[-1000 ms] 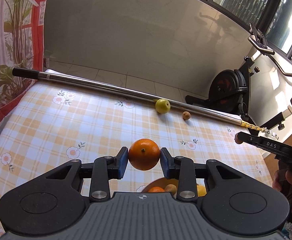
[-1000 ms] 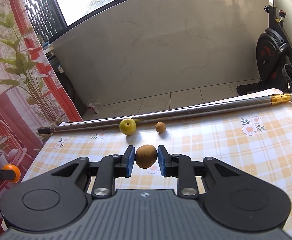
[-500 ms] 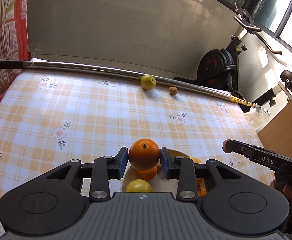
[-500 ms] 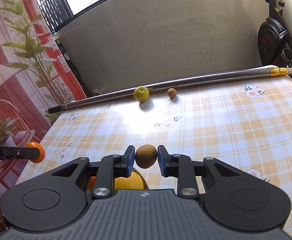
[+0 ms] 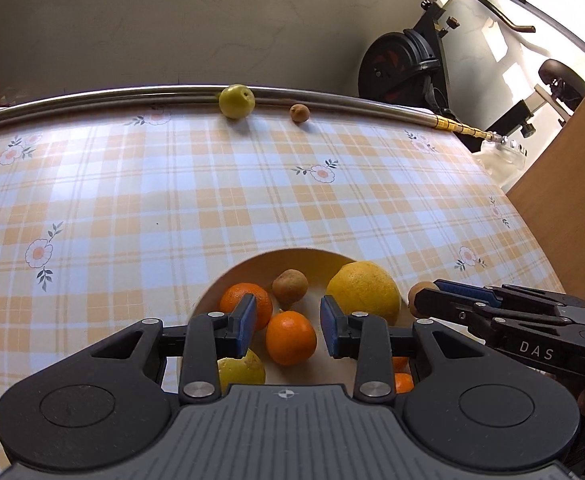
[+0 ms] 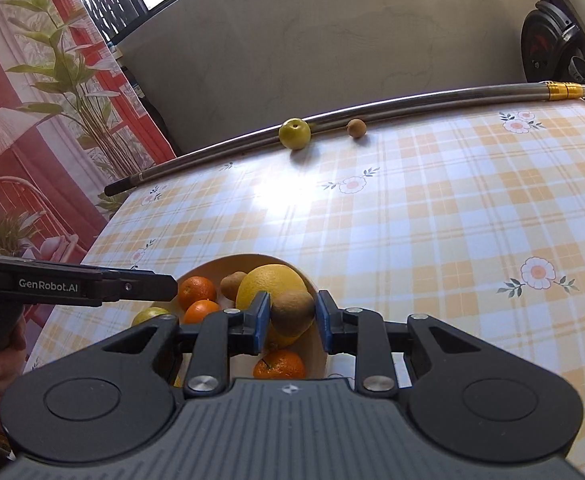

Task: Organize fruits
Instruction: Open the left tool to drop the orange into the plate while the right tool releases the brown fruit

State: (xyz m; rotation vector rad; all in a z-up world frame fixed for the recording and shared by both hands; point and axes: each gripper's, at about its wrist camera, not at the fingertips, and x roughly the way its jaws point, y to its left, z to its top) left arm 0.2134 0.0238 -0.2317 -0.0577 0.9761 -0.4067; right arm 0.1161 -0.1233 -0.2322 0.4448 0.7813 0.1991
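Checked, flowered tablecloth (image 5: 212, 200), sunlit room, exercise bike behind.

Item 1, left gripper (image 5: 288, 326): jaws apart and empty, with no pad pressing on anything. A moment ago an orange sat pinched between these pads. Now three oranges lie in the bowl (image 5: 284, 252) where I counted two before. The orange (image 5: 291, 340) straight below the jaws is most likely the one let go, though I cannot be sure. I judge that piece delivered.

Item 2, right gripper (image 6: 292, 298): clamped on a brown kiwi (image 6: 292, 314). It has swung in from over the bare cloth and now hangs above the bowl, in front of the large yellow citrus (image 6: 270, 280). The kiwi is oval. Its long axis runs roughly up and down between the pads, with the upper end leaning toward the right-hand pad. Neither end faces the camera. The grip is across the narrow waist. To my eye, release is the next thing due.

Item 3, bowl contents: three oranges, a second brown fruit, the yellow citrus and a lemon.

Item 4, far edge, well apart from the bowl: a green fruit (image 5: 236, 101) touching the metal pole (image 5: 92, 96), with a small brown fruit (image 5: 299, 113) just beside it. Both are yet to be collected.
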